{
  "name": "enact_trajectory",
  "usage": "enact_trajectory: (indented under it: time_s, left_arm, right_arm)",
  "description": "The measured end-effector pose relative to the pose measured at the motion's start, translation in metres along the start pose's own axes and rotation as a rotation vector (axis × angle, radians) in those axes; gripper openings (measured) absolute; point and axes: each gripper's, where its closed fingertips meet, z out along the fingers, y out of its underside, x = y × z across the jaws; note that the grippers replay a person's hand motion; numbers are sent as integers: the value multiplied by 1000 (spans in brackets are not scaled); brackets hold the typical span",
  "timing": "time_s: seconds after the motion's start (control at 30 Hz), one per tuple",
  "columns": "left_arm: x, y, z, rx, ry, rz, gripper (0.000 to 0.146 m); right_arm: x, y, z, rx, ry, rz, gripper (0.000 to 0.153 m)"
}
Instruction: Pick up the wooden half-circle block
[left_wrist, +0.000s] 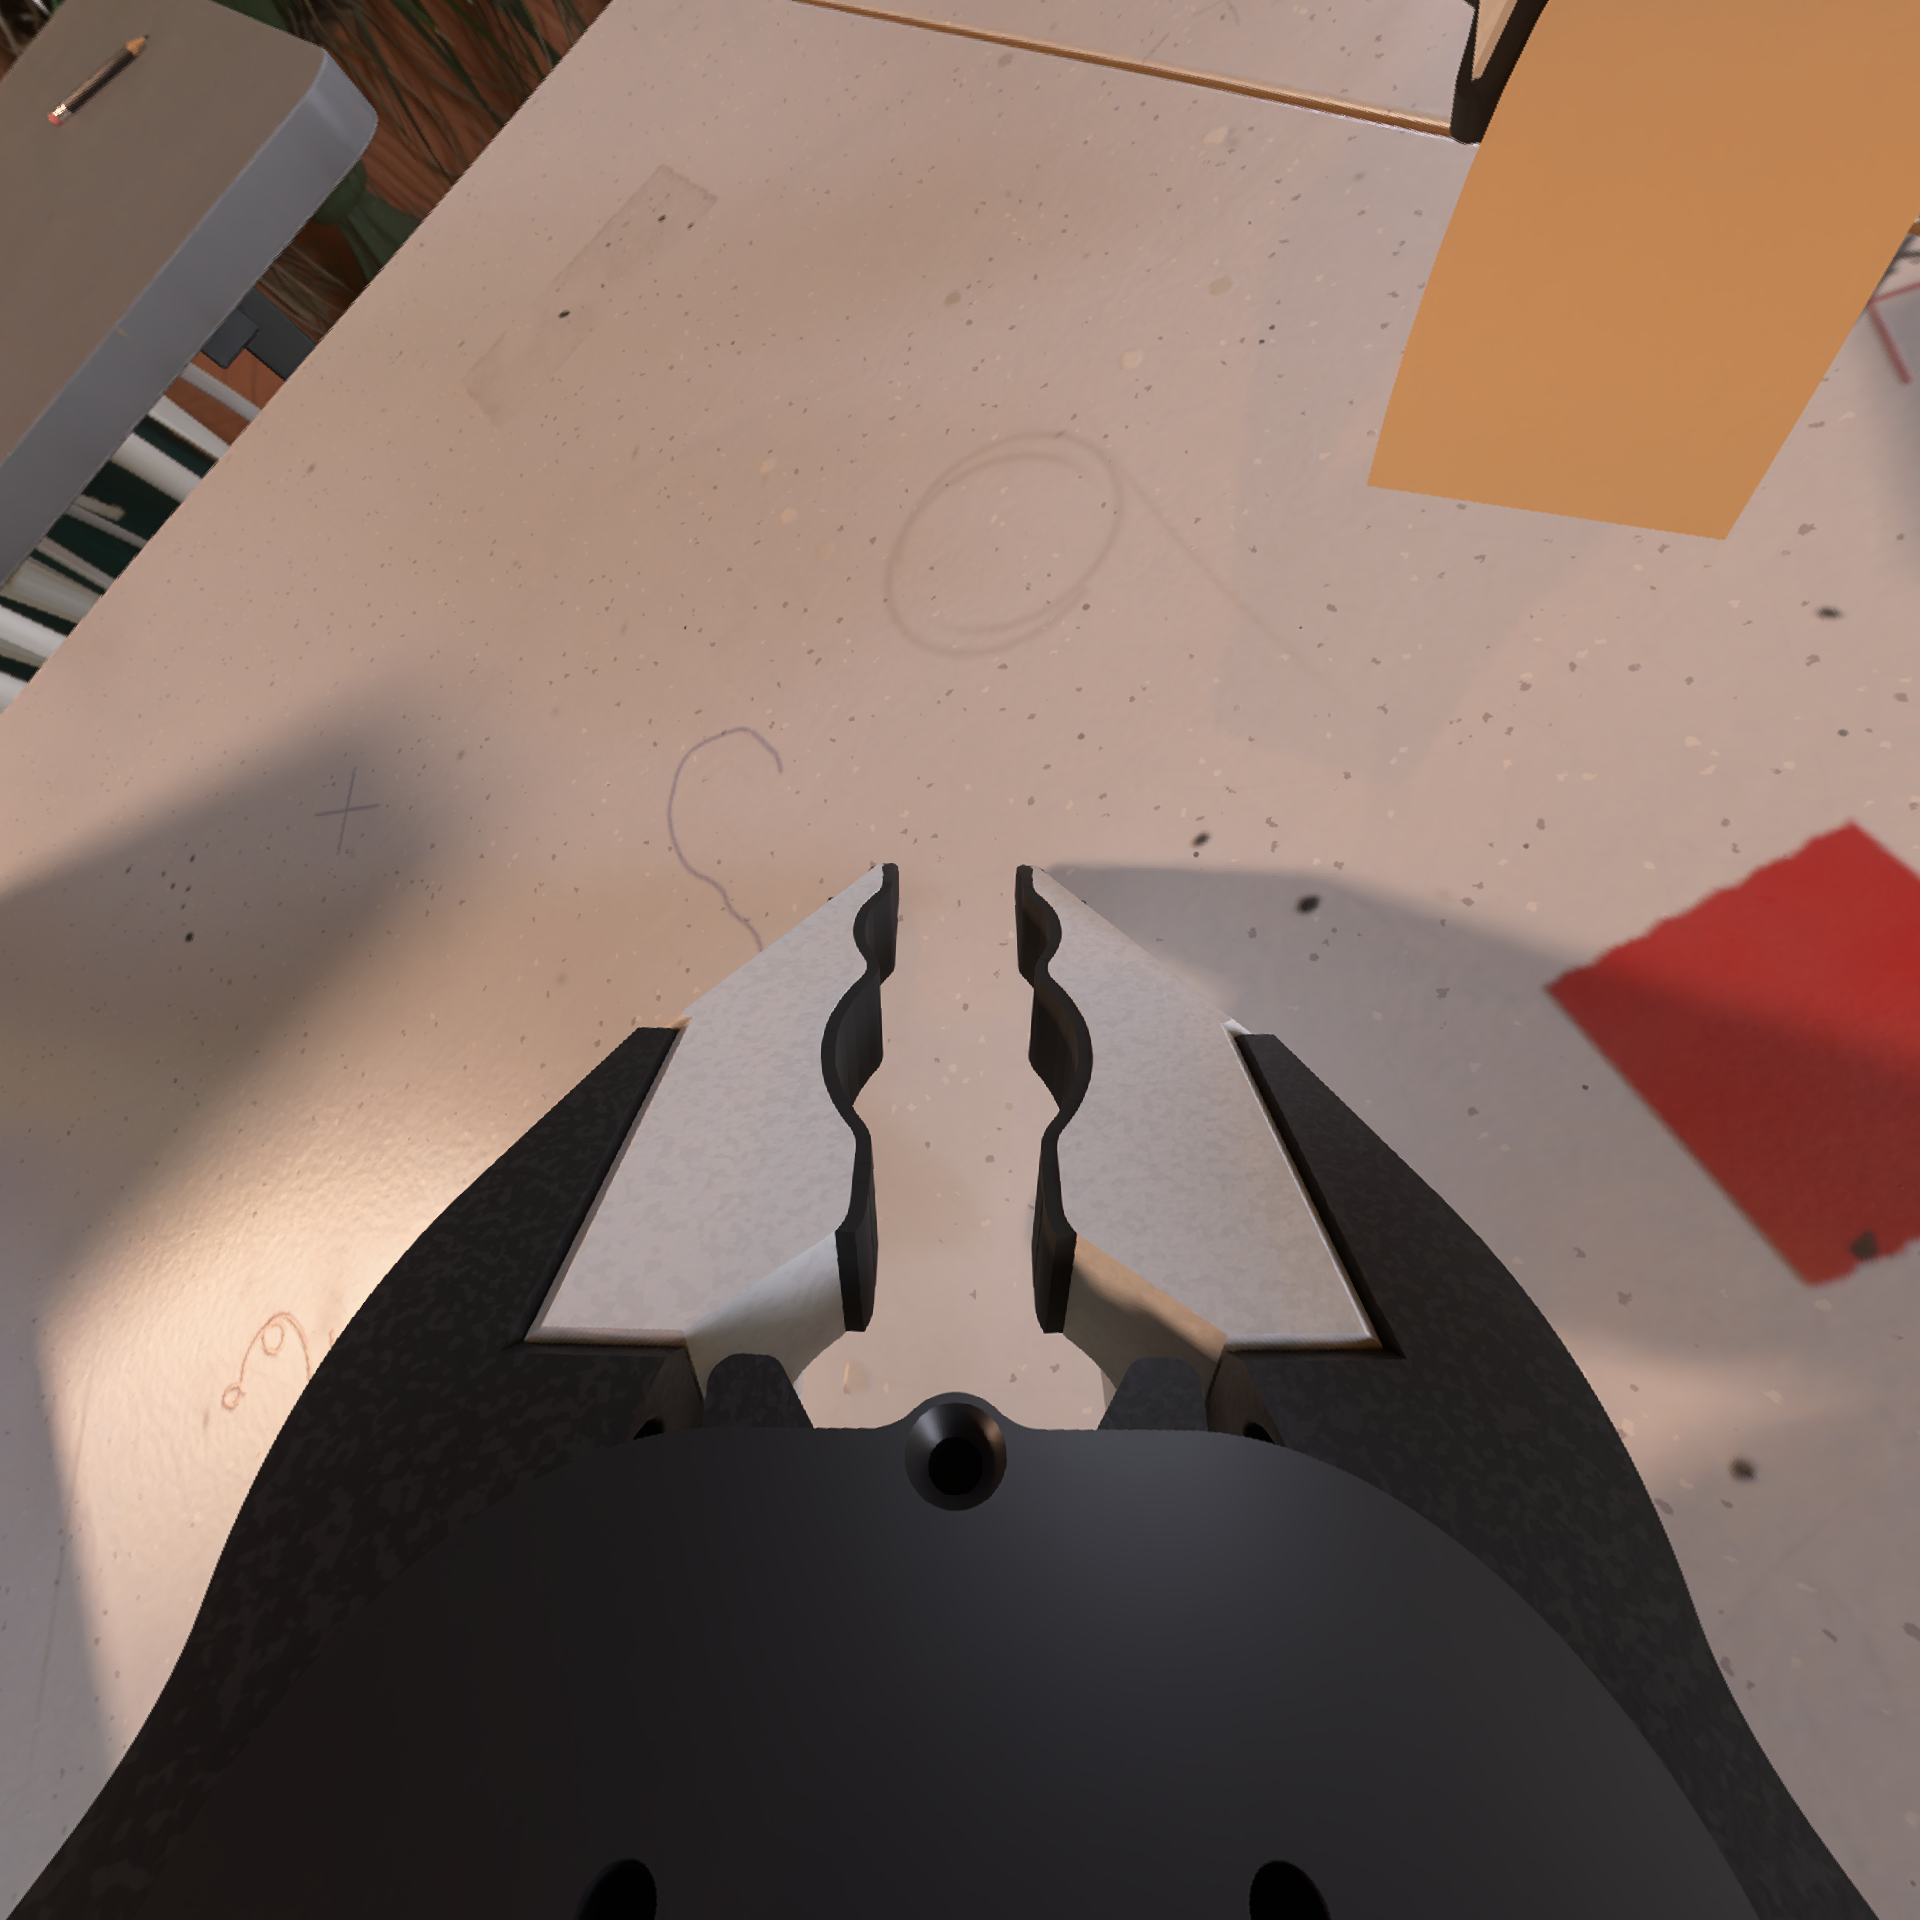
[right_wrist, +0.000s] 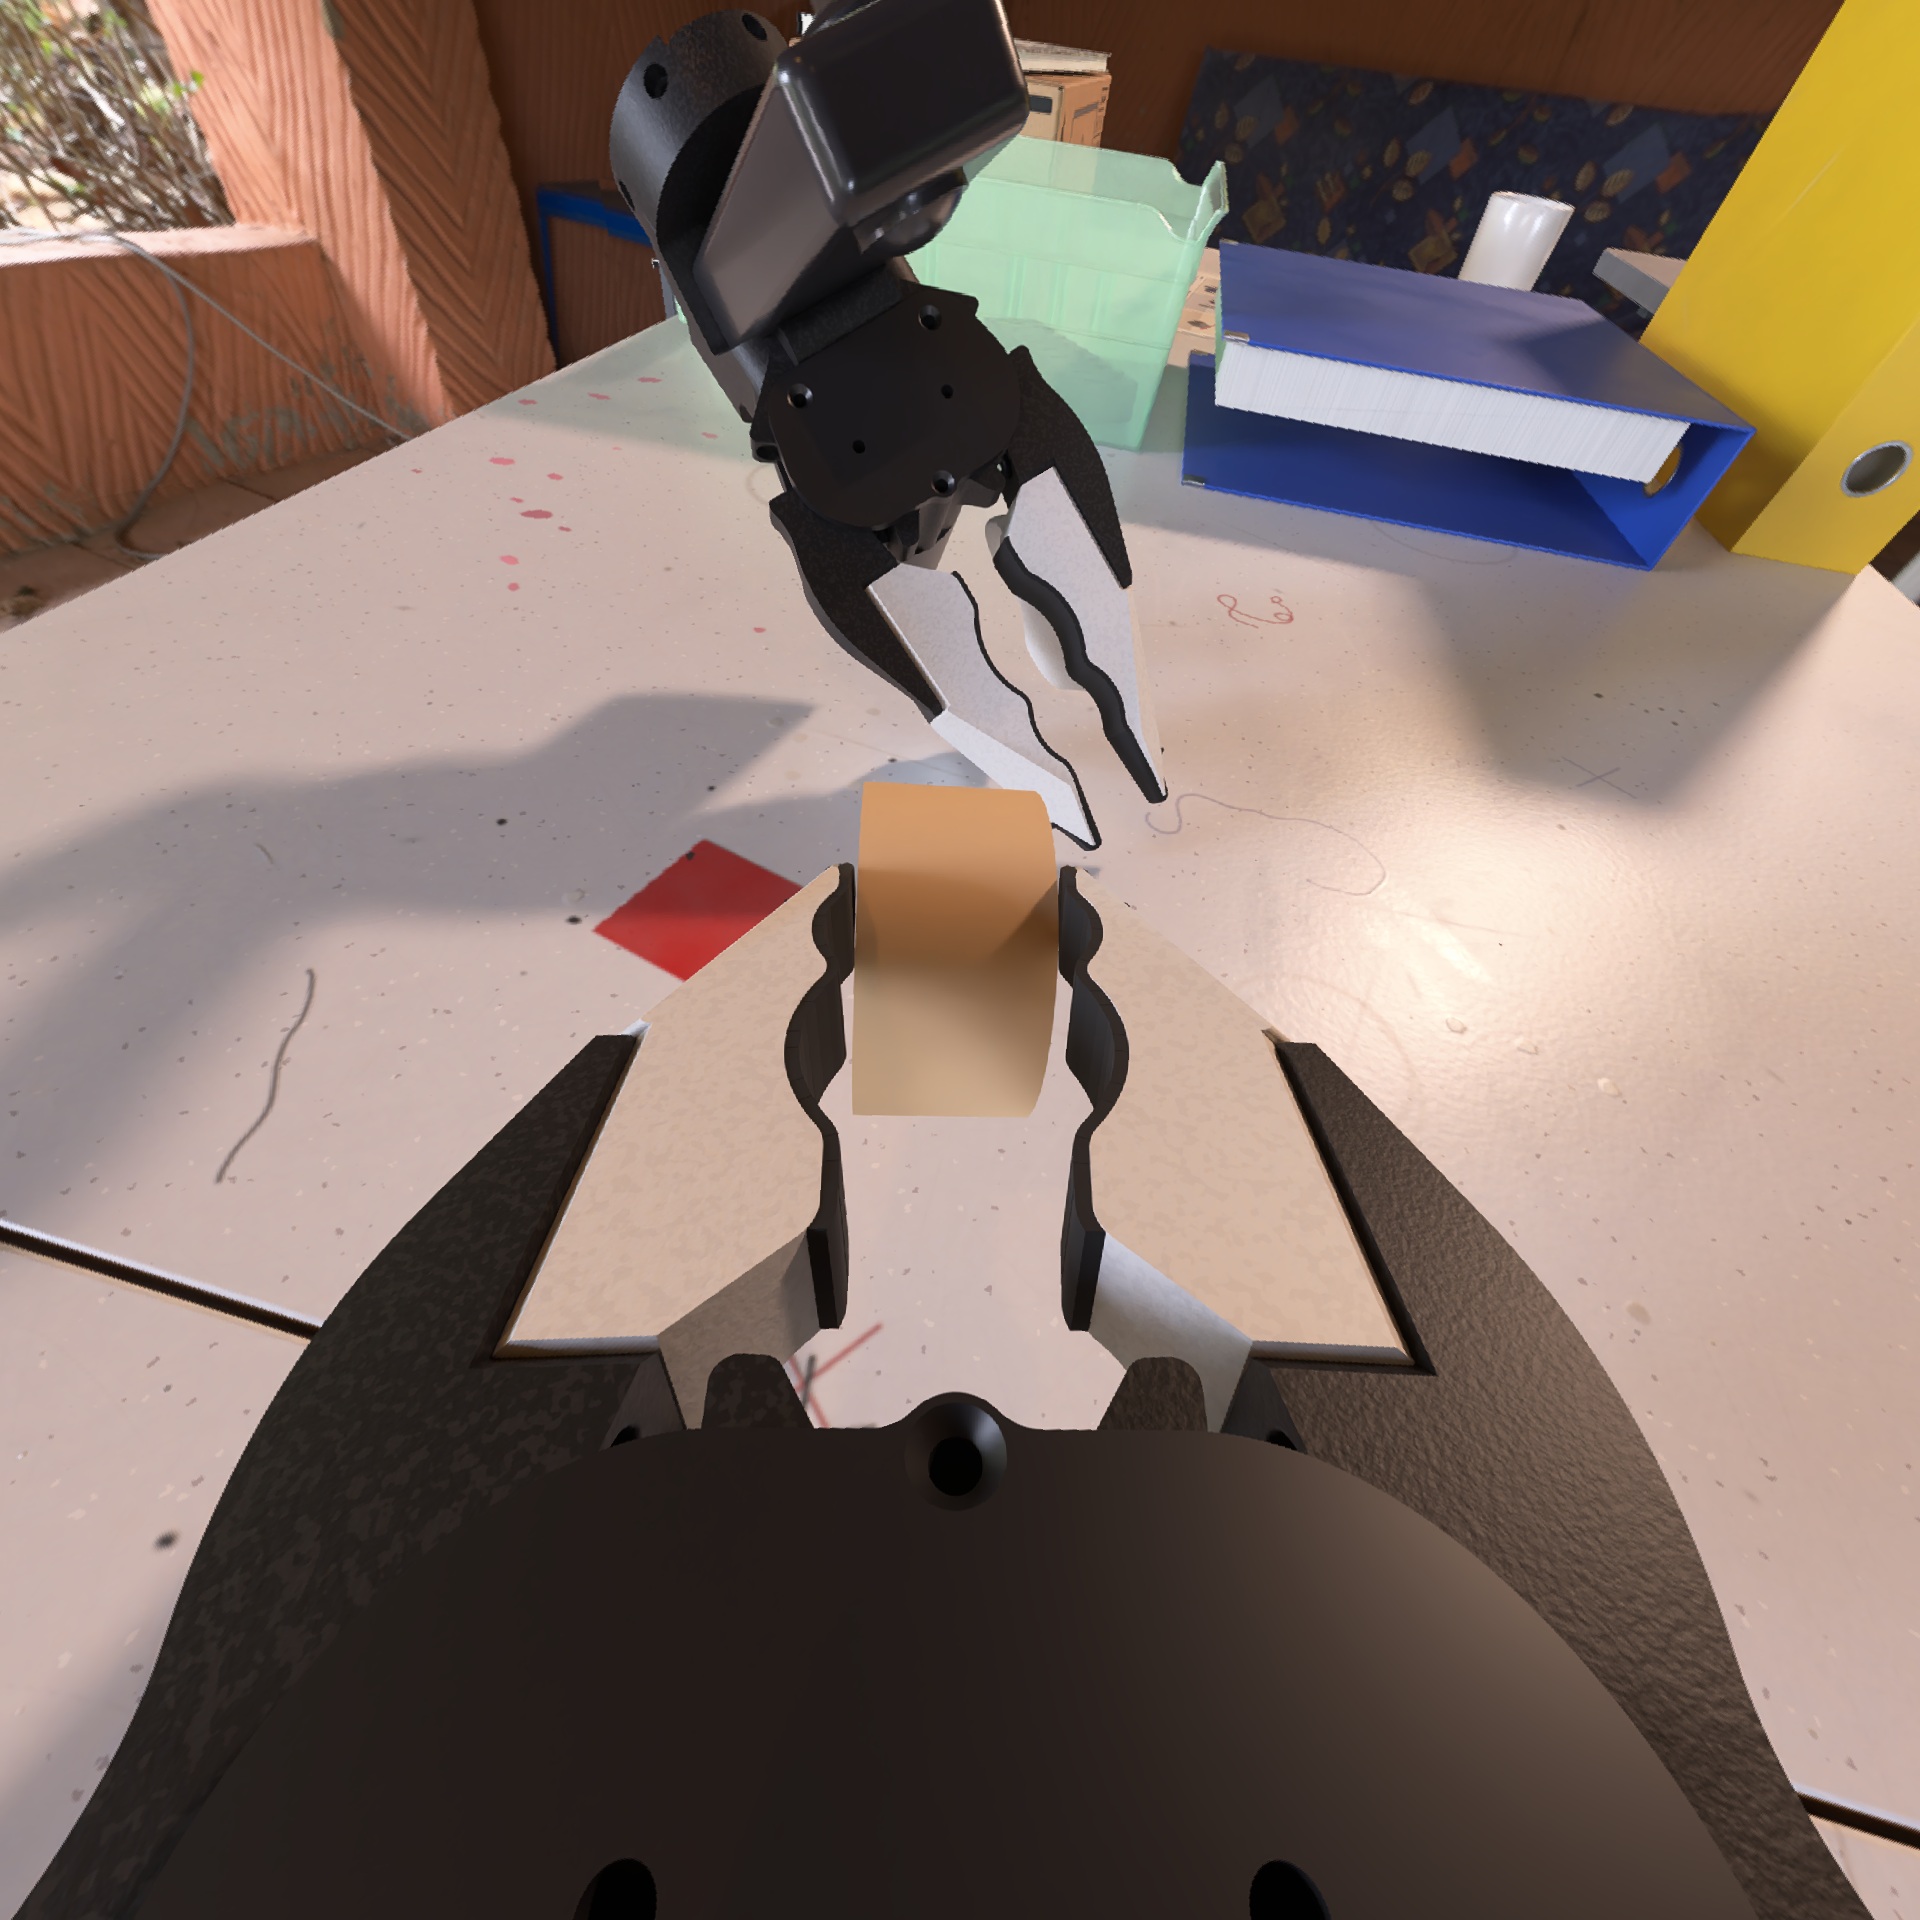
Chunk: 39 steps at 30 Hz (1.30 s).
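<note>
The wooden half-circle block (right_wrist: 951, 956) is tan with a curved face. My right gripper (right_wrist: 956, 878) is shut on it, one finger on each flat side, and holds it above the pale speckled table (right_wrist: 1455, 987). In the left wrist view the block (left_wrist: 1621, 260) fills the upper right, with a dark bit of the right gripper's finger (left_wrist: 1481, 73) at its top. My left gripper (left_wrist: 956, 873) is open and empty, angled down over the table. In the right wrist view the left gripper (right_wrist: 1122, 816) hangs just behind the block, with its tips close to the block's far right.
A red square patch (right_wrist: 696, 904) lies flat on the table left of the block; it also shows in the left wrist view (left_wrist: 1766, 1049). At the back stand a green translucent bin (right_wrist: 1081, 270), a blue binder (right_wrist: 1455, 416) and a yellow binder (right_wrist: 1818, 291). A grey slab with a pencil (left_wrist: 135, 208) lies beyond the table's edge.
</note>
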Motion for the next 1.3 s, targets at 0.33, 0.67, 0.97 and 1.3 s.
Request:
enact_trajectory:
  time_s: [0.33,0.67,0.97,1.3]
  left_arm:
    - [0,0,0,1,0,4,22]
    - [1,0,0,2,1,7,21]
    - [1,0,0,3,1,11,21]
    - [1,0,0,4,3,15,20]
  right_arm:
    - [8,0,-3,-2,38,40,39]
    - [4,0,-1,-10,21,32,39]
    - [2,1,-1,-16,25,38,39]
    - [2,1,1,-19,31,47,39]
